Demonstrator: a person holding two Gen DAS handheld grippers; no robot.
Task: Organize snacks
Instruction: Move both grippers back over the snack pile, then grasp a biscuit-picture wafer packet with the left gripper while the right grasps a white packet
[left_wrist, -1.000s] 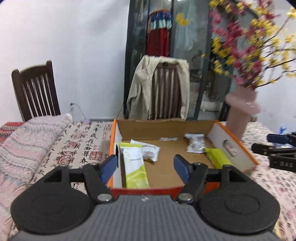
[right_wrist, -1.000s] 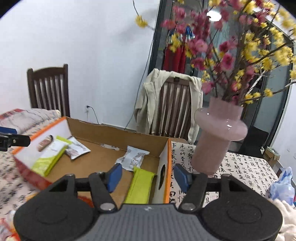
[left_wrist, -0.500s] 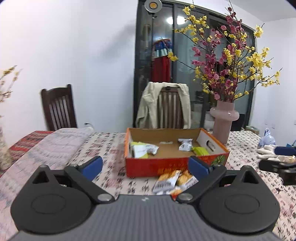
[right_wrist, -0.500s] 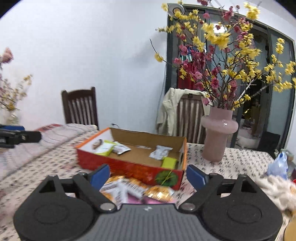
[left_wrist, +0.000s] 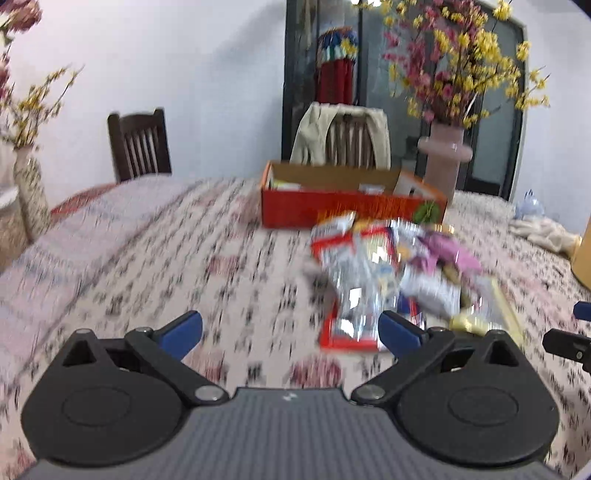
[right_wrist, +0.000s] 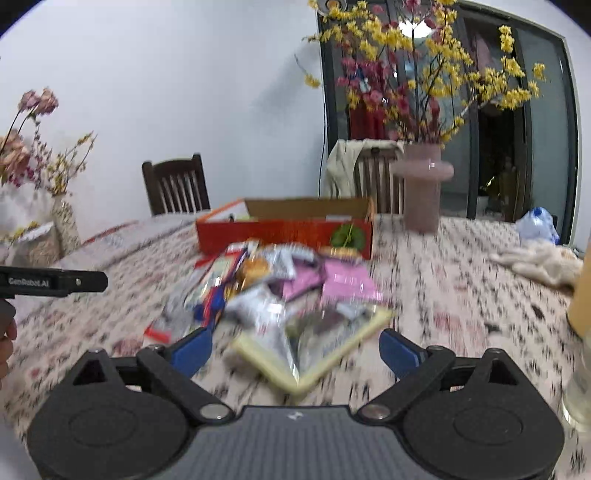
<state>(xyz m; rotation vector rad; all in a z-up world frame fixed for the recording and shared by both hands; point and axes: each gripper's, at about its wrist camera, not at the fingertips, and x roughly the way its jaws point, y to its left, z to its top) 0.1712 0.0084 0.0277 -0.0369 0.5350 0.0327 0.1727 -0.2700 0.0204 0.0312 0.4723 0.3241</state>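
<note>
An orange-red cardboard box stands far back on the patterned tablecloth, with a few packets inside. In front of it lies a blurred pile of snack packets: silver, pink, red and yellow. My left gripper is open and empty over the cloth, left of the pile's near end. My right gripper has its jaws opening, nothing pressed between them, just short of a flat yellow-edged packet. Each gripper shows at the edge of the other's view.
A pink vase with flowering branches stands right of the box. Two wooden chairs are behind the table, one draped with a beige jacket. A white cloth lies at the right, and a patterned vase at the left.
Both grippers have drawn back from over the box toward the near side of the table. Their jaws have spread wide. The snack pile has come into view in front of them.
</note>
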